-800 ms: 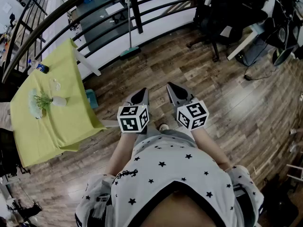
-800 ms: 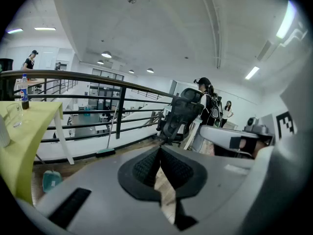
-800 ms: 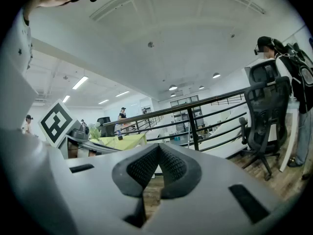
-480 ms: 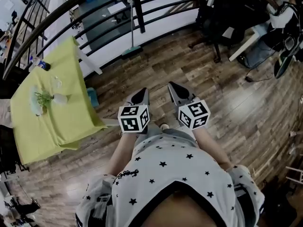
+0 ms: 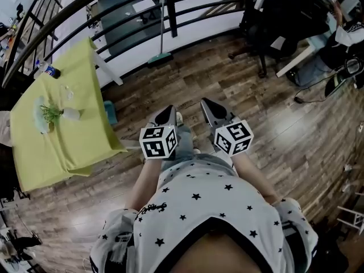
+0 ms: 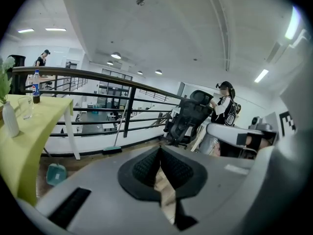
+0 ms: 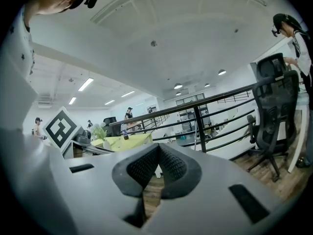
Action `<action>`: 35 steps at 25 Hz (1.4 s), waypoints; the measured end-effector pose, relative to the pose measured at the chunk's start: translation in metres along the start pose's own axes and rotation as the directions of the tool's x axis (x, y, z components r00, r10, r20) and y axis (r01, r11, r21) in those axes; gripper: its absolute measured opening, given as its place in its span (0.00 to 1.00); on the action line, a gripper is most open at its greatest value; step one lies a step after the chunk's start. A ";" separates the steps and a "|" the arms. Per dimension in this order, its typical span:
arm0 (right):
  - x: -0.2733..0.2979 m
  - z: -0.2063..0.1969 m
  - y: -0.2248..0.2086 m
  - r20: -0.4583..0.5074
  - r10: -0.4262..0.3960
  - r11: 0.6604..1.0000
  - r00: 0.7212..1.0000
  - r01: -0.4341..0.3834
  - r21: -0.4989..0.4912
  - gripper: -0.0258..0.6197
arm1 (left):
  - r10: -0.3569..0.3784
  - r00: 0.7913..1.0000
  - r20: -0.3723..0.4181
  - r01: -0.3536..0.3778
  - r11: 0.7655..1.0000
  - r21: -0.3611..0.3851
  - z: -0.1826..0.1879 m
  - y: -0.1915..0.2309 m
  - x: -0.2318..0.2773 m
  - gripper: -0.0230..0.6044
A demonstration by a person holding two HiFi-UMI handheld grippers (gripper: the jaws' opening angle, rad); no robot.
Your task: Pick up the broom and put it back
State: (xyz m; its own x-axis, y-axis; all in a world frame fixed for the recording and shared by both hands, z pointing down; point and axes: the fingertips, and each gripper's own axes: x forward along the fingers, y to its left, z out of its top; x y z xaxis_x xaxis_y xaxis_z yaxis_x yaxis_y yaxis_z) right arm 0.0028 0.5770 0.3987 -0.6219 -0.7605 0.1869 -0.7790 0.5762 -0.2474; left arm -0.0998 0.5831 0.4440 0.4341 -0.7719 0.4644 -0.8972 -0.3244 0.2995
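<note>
The broom [image 5: 159, 58] leans against the black railing [image 5: 122, 16] at the far side of the wooden floor, its green head down and its pale handle upright. It also shows in the left gripper view as the broom [image 6: 114, 149], left of the jaws. My left gripper [image 5: 169, 114] and right gripper [image 5: 206, 106] are held side by side in front of my body, pointing toward the railing and well short of the broom. The left gripper [image 6: 160, 151] is shut with nothing in it. The right gripper [image 7: 159, 148] is shut and holds nothing as well.
A yellow-green table [image 5: 62, 141] with a vase, a glass and a bottle stands at the left, a teal dustpan [image 5: 110, 117] beside its leg. A black office chair [image 5: 264, 27] and a white desk [image 5: 296, 53] are at the right. A person [image 6: 224, 106] stands by the chair.
The head view has swung slightly, so the table and the railing sit a little differently. My leg now shows between the two grippers. Both grippers stay shut, side by side.
</note>
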 end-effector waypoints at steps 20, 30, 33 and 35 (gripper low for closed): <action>0.132 0.030 -0.074 -0.036 -0.001 1.000 0.999 0.000 -0.019 0.03 | 0.006 1.000 0.009 -0.006 1.000 -0.022 0.075 0.070 0.116 0.06; 0.221 0.062 -0.117 -0.044 -0.006 1.000 0.999 0.004 -0.025 0.03 | 0.012 1.000 0.007 -0.012 1.000 -0.029 0.135 0.121 0.187 0.06; 0.250 0.072 -0.125 -0.046 -0.003 1.000 0.999 0.002 -0.028 0.03 | 0.018 1.000 0.004 -0.018 0.999 -0.032 0.151 0.140 0.203 0.06; 0.269 0.080 -0.132 -0.048 -0.002 1.000 0.999 0.001 -0.028 0.03 | 0.020 1.000 0.001 -0.020 0.999 -0.029 0.162 0.151 0.215 0.06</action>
State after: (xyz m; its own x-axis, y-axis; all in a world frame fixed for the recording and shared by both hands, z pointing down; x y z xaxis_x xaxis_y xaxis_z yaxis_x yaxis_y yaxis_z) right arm -0.0552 0.2731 0.4056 -0.6233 -0.7466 0.2326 -0.7814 0.5836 -0.2208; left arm -0.1549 0.2799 0.4537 0.4162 -0.7789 0.4690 -0.9029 -0.2931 0.3145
